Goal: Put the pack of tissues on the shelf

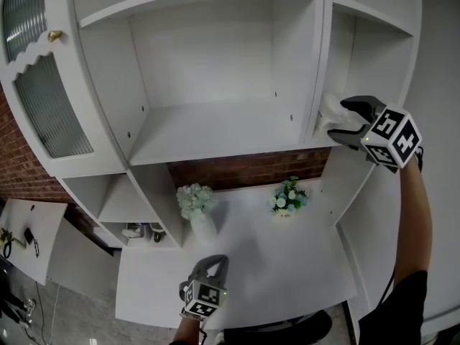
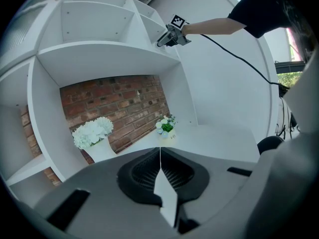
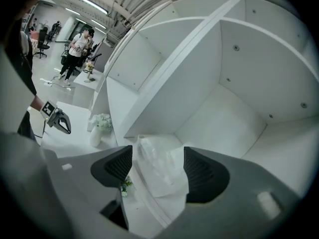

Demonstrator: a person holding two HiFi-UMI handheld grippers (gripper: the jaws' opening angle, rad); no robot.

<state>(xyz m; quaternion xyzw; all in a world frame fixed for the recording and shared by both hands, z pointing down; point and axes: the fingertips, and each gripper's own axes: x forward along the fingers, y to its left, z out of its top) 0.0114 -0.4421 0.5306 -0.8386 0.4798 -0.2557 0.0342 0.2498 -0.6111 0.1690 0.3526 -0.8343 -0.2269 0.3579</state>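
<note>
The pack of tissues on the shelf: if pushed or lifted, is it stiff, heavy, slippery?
Probably soft, not stiff: the pack of tissues shows a crinkled clear wrapper that should squash when squeezed. Being film over tissue, it is likely light. The glossy film may slide on the smooth white shelf rather than roll.

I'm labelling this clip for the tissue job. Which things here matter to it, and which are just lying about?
Job: pack of tissues; shelf; right gripper, jaws open either side of the pack.
Lying about: vase of white flowers; small flower pot; left gripper, shut, idle.
</note>
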